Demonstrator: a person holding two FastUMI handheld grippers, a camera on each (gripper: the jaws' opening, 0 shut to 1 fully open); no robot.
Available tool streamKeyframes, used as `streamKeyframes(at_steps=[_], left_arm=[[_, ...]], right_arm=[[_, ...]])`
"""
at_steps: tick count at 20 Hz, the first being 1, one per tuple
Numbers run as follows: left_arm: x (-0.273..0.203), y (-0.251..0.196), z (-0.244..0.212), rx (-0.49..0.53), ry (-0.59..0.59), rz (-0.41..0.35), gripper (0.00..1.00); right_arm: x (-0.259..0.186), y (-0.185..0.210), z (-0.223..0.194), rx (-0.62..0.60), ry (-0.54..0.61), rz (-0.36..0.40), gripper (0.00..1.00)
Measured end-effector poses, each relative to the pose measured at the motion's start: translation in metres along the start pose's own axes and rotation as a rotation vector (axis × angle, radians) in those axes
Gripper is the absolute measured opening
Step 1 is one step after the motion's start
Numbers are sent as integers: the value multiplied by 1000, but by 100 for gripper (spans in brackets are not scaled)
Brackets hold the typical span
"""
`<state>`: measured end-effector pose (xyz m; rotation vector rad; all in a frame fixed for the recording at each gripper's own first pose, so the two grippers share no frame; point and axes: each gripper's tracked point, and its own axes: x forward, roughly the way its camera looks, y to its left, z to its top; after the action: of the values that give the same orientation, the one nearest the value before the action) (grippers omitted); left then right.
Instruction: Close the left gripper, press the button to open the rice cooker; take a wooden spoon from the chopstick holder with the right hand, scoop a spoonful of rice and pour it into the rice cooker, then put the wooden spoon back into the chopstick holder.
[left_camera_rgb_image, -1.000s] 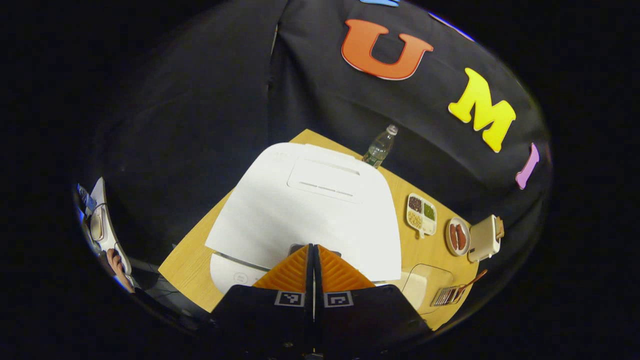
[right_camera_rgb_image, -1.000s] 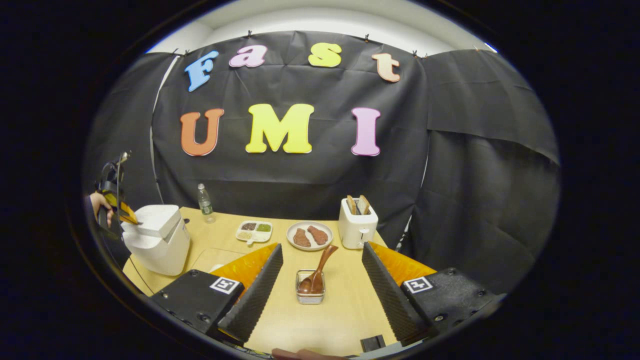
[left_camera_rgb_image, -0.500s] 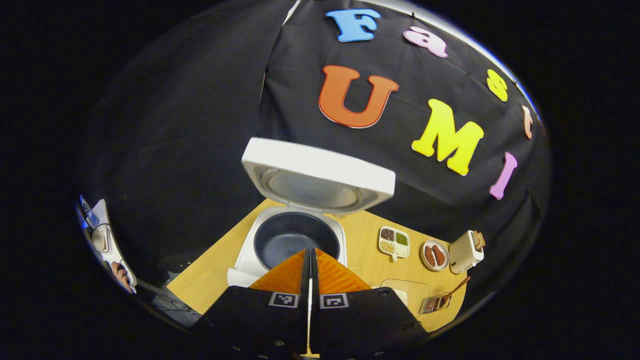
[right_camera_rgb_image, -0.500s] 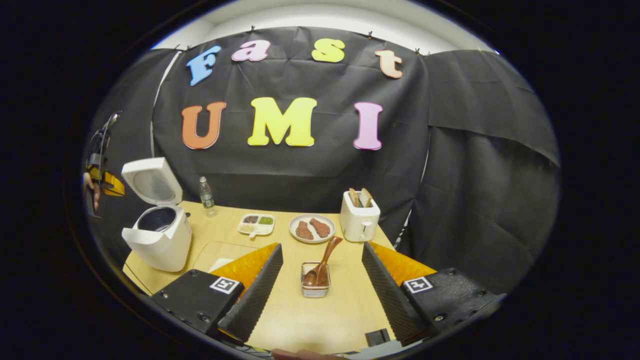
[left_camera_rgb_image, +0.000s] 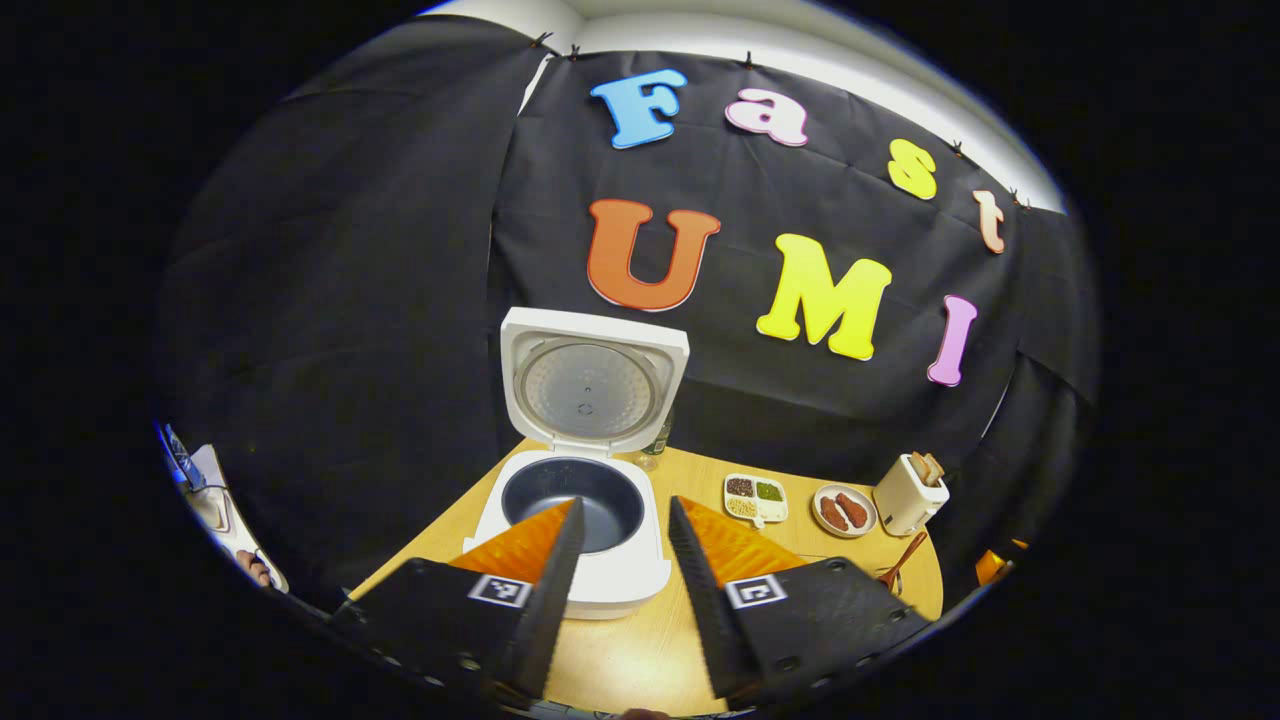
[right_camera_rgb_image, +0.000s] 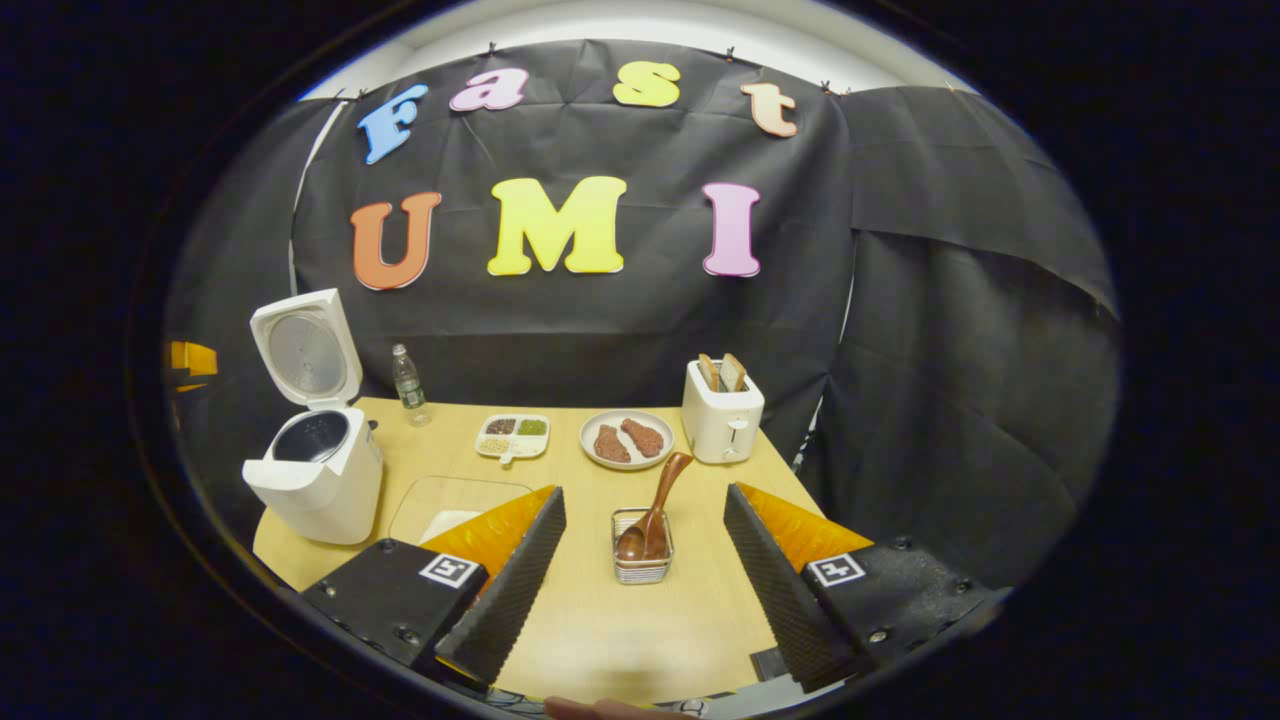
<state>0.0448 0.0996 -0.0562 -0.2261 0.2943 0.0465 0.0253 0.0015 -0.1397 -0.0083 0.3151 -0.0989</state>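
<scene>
Left gripper view now shows the left gripper (left_camera_rgb_image: 620, 510) with its fingers spread apart, where half a second ago they were pressed together and a second ago pressed together at the front edge of the closed lid; it holds nothing and hangs above the near side of the rice cooker (left_camera_rgb_image: 575, 540). The cooker's lid (left_camera_rgb_image: 592, 380) has swung further since half a second ago and now stands fully upright at 12 o'clock from the dark inner pot (left_camera_rgb_image: 570, 505), its round inner plate facing the camera. The camera sits farther back than before, so the cooker looks smaller and more of the wooden table (left_camera_rgb_image: 640, 650) lies in front of it. At 3 o'clock from the cooker sit a divided dish of grains (left_camera_rgb_image: 756, 497), a plate of meat (left_camera_rgb_image: 844, 510) and a white toaster (left_camera_rgb_image: 906, 490). Right gripper view shows the right gripper (right_camera_rgb_image: 645, 515) with its jaws wide apart and empty, much as in the earlier frames, though the wooden spoon (right_camera_rgb_image: 655, 508) and its wire chopstick holder (right_camera_rgb_image: 642, 555) now lie between the fingertips and a little higher in the view than a second ago. The spoon leans handle-up toward 1 o'clock, bowl down in the holder. At 9 o'clock the rice cooker (right_camera_rgb_image: 318, 480) stands open, with a water bottle (right_camera_rgb_image: 405, 383) behind it.
</scene>
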Motion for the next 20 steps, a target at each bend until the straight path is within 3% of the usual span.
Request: streamKeyframes(at_steps=[1, 2, 3, 10, 17, 20], left_arm=[[-6, -3, 5, 27, -34, 7, 60], [-12, -6, 7, 45, -59, 7, 94], [-17, -11, 10, 51, -83, 7, 98], [-59, -31, 24, -22, -211, 59, 94], [-85, -42, 9, -45, -186, 192, 93], [-89, -50, 0, -30, -185, 220, 94]], right_arm=[[7, -2, 0, 9, 1, 0, 100], [13, -4, -2, 16, 4, 0, 100], [21, -5, -5, 21, 12, 7, 100], [104, -16, -39, 44, 168, 70, 100], [200, -44, -83, 135, 363, 109, 100], [231, -43, -104, 167, 440, 170, 96]])
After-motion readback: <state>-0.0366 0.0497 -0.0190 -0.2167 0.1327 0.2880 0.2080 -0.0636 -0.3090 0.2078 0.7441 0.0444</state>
